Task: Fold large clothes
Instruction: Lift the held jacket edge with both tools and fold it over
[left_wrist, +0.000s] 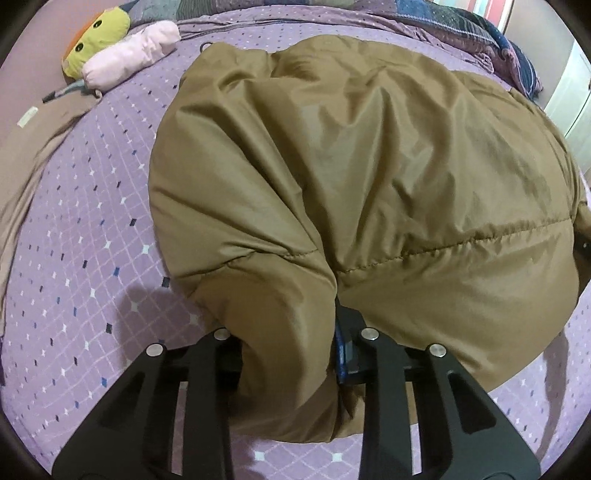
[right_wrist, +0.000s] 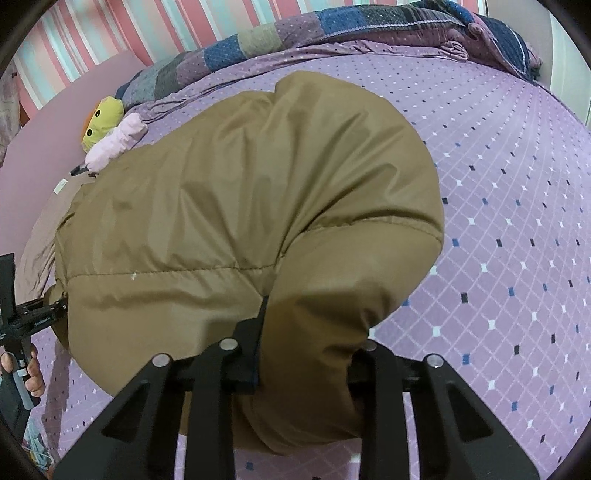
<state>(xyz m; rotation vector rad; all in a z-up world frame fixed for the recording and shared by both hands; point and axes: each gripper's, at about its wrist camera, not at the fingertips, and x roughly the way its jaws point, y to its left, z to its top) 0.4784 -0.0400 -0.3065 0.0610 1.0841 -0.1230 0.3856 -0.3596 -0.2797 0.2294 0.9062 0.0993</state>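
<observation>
Purple bed, brown jacket lengthwise.

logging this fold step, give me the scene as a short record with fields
surface: bed with purple diamond-pattern cover
garment: brown padded jacket, near edge gathered up
left tool: shut on jacket
right tool: shut on jacket
also on bed: yellow plush, pink roll, patchwork quilt at the far edge

Home bedroom, purple quilted bed, plush toy (striped wallpaper)
</observation>
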